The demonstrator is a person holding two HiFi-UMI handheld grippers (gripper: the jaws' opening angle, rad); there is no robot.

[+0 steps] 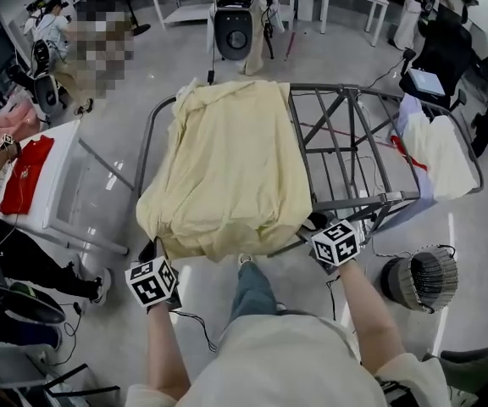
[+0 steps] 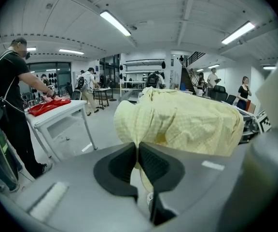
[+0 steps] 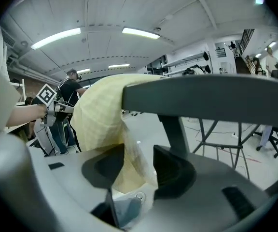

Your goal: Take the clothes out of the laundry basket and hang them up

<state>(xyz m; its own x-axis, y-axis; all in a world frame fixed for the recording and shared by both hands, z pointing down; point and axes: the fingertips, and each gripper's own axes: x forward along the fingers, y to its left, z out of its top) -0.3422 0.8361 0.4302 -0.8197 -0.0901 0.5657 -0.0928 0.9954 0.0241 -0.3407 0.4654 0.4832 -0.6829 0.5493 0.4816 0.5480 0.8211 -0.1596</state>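
Observation:
A pale yellow cloth (image 1: 227,168) lies draped over the left half of a grey metal drying rack (image 1: 346,142), and its near edge hangs over the rack's front bar. My left gripper (image 1: 152,251) is at the cloth's near left corner. In the left gripper view my left gripper (image 2: 137,146) is shut on a fold of the yellow cloth (image 2: 177,122). My right gripper (image 1: 317,224) is at the near right corner. In the right gripper view my right gripper (image 3: 139,153) stands open, with a strip of the yellow cloth (image 3: 100,115) hanging loose between the jaws under the rack's bar (image 3: 206,98).
White and blue clothes (image 1: 439,155) hang on the rack's right end. A white table (image 1: 58,202) with a red garment (image 1: 25,172) stands at the left, with a person beside it. A round ribbed basket (image 1: 422,278) sits on the floor at the right.

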